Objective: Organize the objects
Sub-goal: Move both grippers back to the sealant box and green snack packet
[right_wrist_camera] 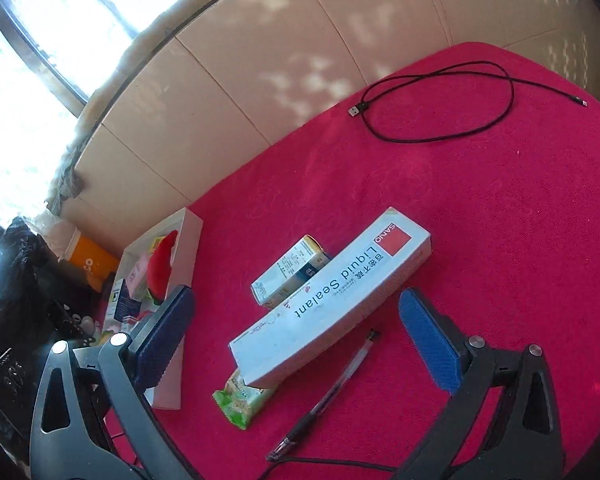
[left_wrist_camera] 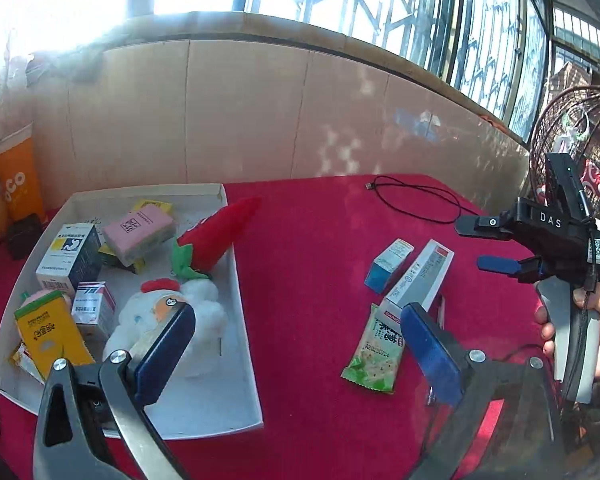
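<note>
A white tray [left_wrist_camera: 236,280] on the red cloth holds several boxes, a red chili plush [left_wrist_camera: 220,232] and a white chicken plush [left_wrist_camera: 168,320]. Right of it lie a long white Liquid Sealant box [right_wrist_camera: 332,296], a small blue-white box [right_wrist_camera: 290,270], a green snack packet [right_wrist_camera: 242,398] and a pen [right_wrist_camera: 328,392]. My left gripper [left_wrist_camera: 296,344] is open and empty above the tray's right rim. My right gripper [right_wrist_camera: 296,332] is open and empty, hovering over the sealant box; it also shows in the left wrist view [left_wrist_camera: 484,244].
A black USB cable [right_wrist_camera: 440,112] lies at the far side of the red table. Cardboard panels [left_wrist_camera: 260,112] line the back. An orange carton [left_wrist_camera: 18,176] stands left of the tray. A wicker chair [left_wrist_camera: 572,128] is at right.
</note>
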A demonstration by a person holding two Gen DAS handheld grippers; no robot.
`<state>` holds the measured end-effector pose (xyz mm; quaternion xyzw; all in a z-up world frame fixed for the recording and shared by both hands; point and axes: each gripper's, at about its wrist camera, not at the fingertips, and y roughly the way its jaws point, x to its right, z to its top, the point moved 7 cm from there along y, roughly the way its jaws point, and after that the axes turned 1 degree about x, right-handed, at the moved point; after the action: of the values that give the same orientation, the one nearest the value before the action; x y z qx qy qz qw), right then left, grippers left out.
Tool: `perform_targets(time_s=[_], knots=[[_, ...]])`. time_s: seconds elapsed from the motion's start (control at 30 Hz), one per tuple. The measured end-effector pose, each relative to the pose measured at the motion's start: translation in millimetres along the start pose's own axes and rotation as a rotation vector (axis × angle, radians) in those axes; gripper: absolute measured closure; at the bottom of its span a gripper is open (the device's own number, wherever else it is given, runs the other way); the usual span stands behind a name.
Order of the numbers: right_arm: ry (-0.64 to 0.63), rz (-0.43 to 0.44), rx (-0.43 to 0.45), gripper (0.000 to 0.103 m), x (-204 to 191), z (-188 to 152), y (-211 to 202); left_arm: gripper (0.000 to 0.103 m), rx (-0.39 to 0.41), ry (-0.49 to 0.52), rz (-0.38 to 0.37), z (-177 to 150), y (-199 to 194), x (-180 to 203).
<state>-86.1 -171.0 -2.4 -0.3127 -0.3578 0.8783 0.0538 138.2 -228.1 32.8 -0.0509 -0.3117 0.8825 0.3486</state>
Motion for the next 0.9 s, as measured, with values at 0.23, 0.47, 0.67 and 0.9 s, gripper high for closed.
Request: perform_targets(time_s=[0.23, 0.47, 0.67, 0.9], knots=[[0.178, 0.223, -0.075, 0.0, 2.1, -21.7, 15.2, 0.0, -0.125, 0.145, -0.034, -36.2, 31.0, 49.3], [0.356, 0.368, -0.168, 0.0, -5.6, -46.7, 35.1, 0.0, -0.143, 0.142, -0.007, -43.0, 35.0, 41.3], [0.405, 0.351, -0.159, 0.0, -5.1, -45.2, 51.3, 0.0, -0.152, 0.133, -0.002, -45.7, 35.1, 37.2], [0.525, 0.38, -0.067, 0.003, 9.0, -25.0, 55.4, 0.0, -0.158, 0.127, -0.004, -47.9, 34.7, 37.0]])
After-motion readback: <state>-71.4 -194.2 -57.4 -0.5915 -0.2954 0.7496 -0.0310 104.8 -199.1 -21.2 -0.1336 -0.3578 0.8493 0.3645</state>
